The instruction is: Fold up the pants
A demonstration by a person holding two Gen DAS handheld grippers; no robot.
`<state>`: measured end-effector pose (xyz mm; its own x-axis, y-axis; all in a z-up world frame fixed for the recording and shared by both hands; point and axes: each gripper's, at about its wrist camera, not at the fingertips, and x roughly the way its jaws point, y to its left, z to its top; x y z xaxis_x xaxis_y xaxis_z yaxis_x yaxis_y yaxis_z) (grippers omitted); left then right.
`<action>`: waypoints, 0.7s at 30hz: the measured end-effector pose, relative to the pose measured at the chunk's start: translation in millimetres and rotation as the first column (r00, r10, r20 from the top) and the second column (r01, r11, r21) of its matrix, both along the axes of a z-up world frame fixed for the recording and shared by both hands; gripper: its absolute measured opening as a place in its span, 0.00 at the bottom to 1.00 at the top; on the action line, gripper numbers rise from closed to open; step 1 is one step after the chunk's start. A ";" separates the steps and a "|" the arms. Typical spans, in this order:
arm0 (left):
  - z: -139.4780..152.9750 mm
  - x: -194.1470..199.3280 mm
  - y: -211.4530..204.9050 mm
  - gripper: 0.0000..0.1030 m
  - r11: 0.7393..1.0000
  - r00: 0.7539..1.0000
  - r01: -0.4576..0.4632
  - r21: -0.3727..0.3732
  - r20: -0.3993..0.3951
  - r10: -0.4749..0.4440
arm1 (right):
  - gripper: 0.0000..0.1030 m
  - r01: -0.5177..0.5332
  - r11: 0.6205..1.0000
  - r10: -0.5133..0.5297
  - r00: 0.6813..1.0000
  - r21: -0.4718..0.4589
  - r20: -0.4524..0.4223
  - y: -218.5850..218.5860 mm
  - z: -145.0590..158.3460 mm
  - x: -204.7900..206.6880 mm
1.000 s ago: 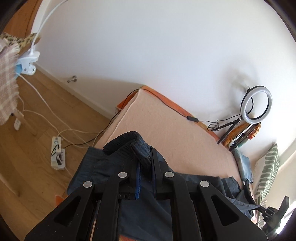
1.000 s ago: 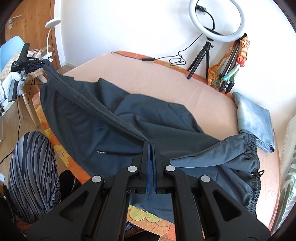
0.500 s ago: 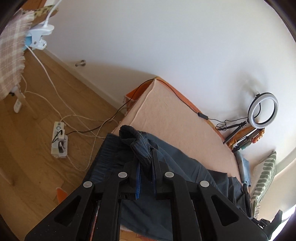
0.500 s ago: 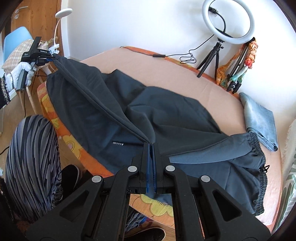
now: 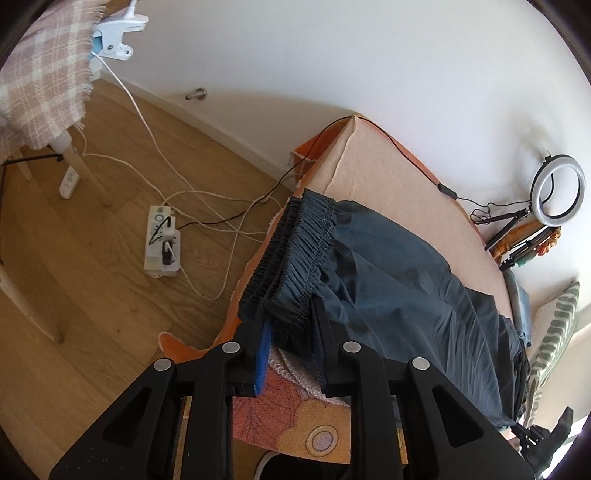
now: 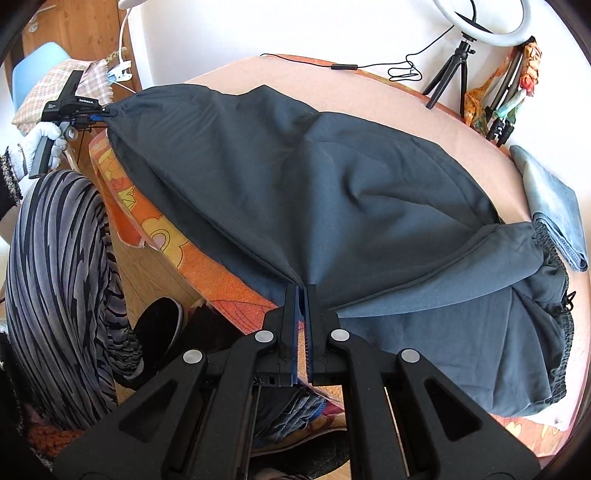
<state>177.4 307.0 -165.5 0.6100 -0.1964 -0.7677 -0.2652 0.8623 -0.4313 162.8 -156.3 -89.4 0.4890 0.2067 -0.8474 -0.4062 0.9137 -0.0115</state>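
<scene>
Dark blue-grey pants (image 6: 332,177) lie spread across the bed (image 6: 369,88). My right gripper (image 6: 303,291) is shut on a fold of the pants at the bed's near edge. My left gripper (image 5: 291,314) holds the gathered elastic cuff (image 5: 295,251) between its jaws at the bed's left corner; it also shows in the right wrist view (image 6: 92,116), held by a gloved hand. The other cuff and waistband (image 6: 554,295) lie bunched at the right.
Folded light-blue jeans (image 6: 550,199) lie on the far right of the bed. A ring light on a tripod (image 6: 461,33) stands by the wall. A power strip (image 5: 162,240) and cables lie on the wooden floor. A chair with plaid cloth (image 5: 40,77) stands left.
Both grippers have lowered the pants toward the bed, spreading the fabric flat. The left gripper swung down to the bed's corner and its jaws stand wider around the cuff.
</scene>
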 end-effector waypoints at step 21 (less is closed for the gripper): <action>117.3 24.4 -196.1 0.32 0.907 0.888 0.415 0.076 0.183 -0.422 | 0.62 0.373 0.869 -0.406 0.913 0.326 0.036 -120.5 36.9 -22.5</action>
<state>201.8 110.9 -48.2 0.6117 -0.4422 -0.6559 0.2078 0.8899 -0.4061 140.2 -276.8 -52.6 0.6621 0.2225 -0.7156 -0.0284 0.9617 0.2727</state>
